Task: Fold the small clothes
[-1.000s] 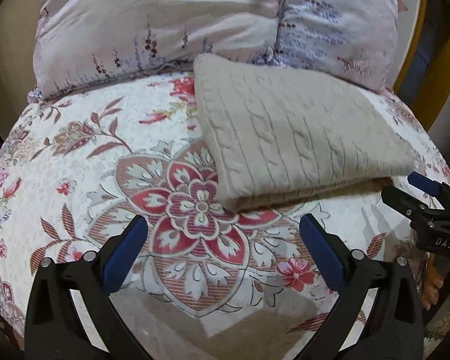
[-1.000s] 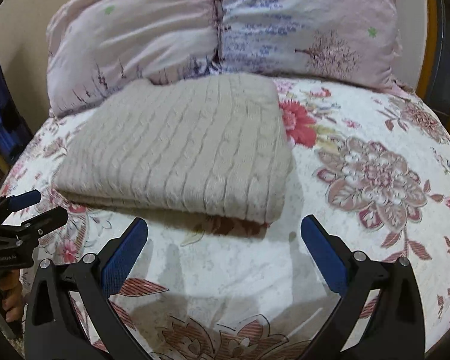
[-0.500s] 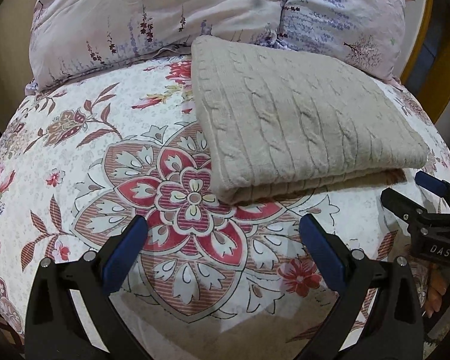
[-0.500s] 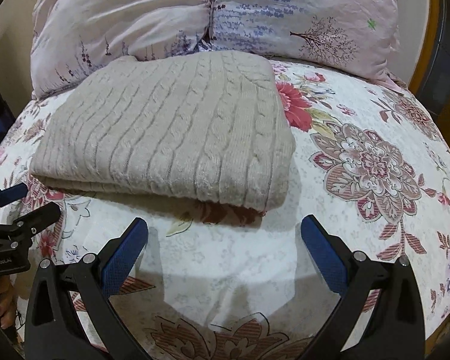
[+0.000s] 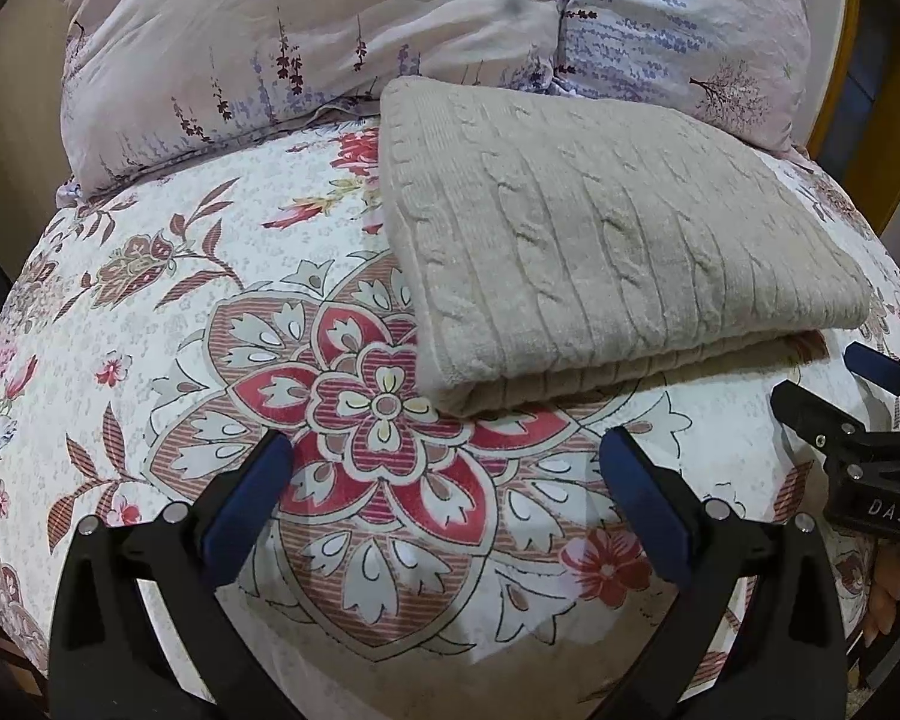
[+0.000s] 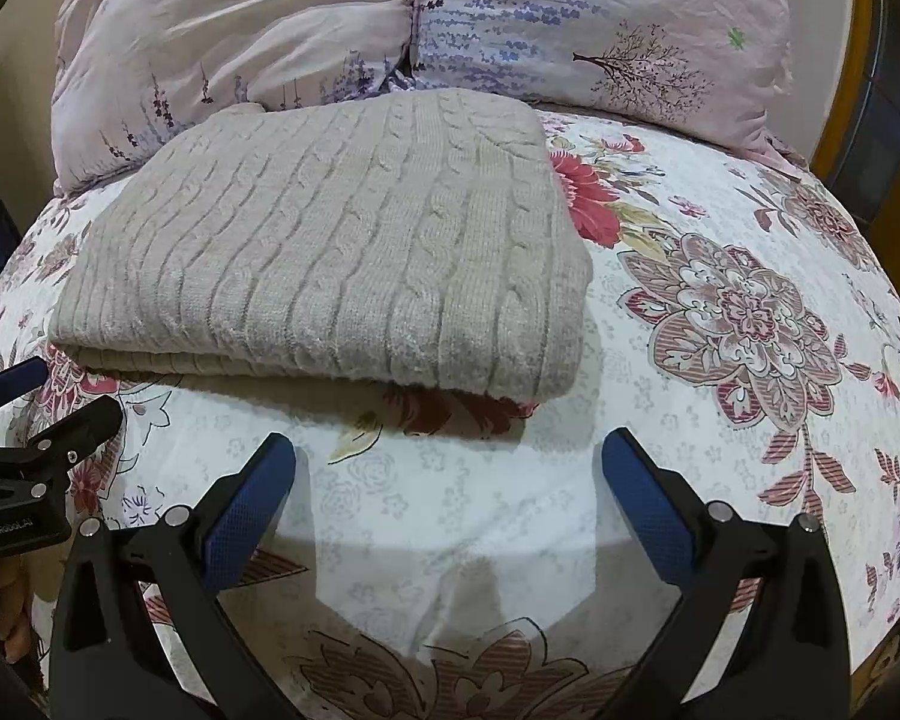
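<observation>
Left wrist view: the left hand-held gripper [image 5: 444,471] sits at the bottom of the frame with its blue pads spread wide, released, nothing between them, just hovering over the big red flower on the bedspread [image 5: 168,324]. The folded sweater [image 5: 600,240], a beige cable-knit, lies right above it in the middle-right of the frame, its near folded edge just past the fingertips but not touching. At the right edge you can see the right hand-held gripper [image 5: 834,387] poking in near the sweater's lower right corner.

Right wrist view: that gripper [image 6: 447,471] is also wide open and empty at the bottom of the frame, with the sweater [image 6: 342,246] in the centre-left, flat on the bed. Two lilac floral pillows [image 6: 390,18] fill the top of the frame, touching the sweater's far edge.
</observation>
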`<move>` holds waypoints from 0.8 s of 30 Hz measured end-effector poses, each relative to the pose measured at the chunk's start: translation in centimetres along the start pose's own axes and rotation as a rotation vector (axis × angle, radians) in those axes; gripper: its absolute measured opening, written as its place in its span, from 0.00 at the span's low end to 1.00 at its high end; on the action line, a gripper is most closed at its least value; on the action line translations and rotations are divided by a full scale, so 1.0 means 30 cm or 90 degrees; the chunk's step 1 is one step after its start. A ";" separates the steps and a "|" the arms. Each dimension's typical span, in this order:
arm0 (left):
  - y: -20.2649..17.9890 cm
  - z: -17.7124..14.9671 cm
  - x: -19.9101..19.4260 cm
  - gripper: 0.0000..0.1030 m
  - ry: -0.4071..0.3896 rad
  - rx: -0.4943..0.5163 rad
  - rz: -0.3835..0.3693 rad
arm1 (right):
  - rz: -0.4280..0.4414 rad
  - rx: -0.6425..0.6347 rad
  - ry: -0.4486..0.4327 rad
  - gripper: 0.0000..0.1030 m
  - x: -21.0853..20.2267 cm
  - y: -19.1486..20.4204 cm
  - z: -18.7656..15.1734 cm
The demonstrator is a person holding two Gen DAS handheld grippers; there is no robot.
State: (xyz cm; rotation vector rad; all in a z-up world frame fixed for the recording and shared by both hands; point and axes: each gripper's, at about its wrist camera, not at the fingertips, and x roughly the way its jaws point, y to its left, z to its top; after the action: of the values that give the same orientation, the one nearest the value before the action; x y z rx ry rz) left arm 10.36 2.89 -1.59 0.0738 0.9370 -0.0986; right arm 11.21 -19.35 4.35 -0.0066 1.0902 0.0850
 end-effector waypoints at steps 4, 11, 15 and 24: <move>0.001 0.001 0.000 0.98 -0.002 0.001 -0.001 | -0.001 0.001 -0.002 0.99 -0.002 0.003 -0.003; 0.002 0.001 0.001 0.98 -0.002 0.001 -0.001 | 0.000 -0.001 -0.002 0.99 -0.002 0.000 -0.003; 0.002 0.001 0.001 0.98 -0.002 0.001 -0.001 | 0.001 -0.001 -0.002 0.99 -0.002 0.000 -0.003; 0.001 0.001 0.000 0.98 -0.002 0.000 -0.001 | 0.002 -0.003 -0.002 0.99 -0.004 0.000 -0.005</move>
State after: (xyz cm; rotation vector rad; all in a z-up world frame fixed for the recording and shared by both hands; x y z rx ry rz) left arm 10.38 2.92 -1.59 0.0738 0.9342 -0.0999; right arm 11.03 -19.36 4.38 -0.0084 1.0862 0.0897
